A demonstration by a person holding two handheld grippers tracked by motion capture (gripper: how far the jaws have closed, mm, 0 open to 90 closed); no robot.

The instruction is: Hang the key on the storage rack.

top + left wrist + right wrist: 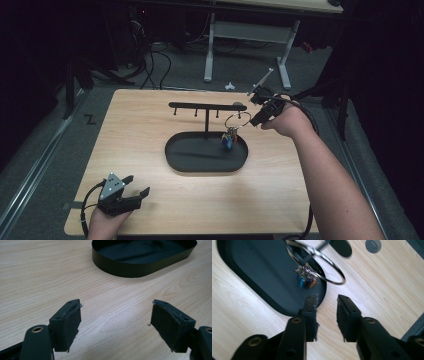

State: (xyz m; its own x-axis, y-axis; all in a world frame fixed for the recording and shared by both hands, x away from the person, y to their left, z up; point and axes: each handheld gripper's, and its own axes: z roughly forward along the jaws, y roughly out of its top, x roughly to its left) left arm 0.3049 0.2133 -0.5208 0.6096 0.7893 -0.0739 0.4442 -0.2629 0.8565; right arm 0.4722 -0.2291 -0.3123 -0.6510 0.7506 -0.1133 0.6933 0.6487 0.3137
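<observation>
A metal key ring (237, 120) with a bunch of small coloured tags (229, 139) hangs from the right end of a black hook rack (206, 106), whose post rises out of an oval black tray (175, 155) on the wooden desk (135, 120). The right hand-held gripper (256, 121) is just beside the ring; in its own view the jaws stand a narrow gap apart with nothing between them, the ring (317, 262) just ahead. The left hand-held gripper (139, 186) rests at the near left of the desk, jaws wide and empty, pointing toward the tray (120, 270).
</observation>
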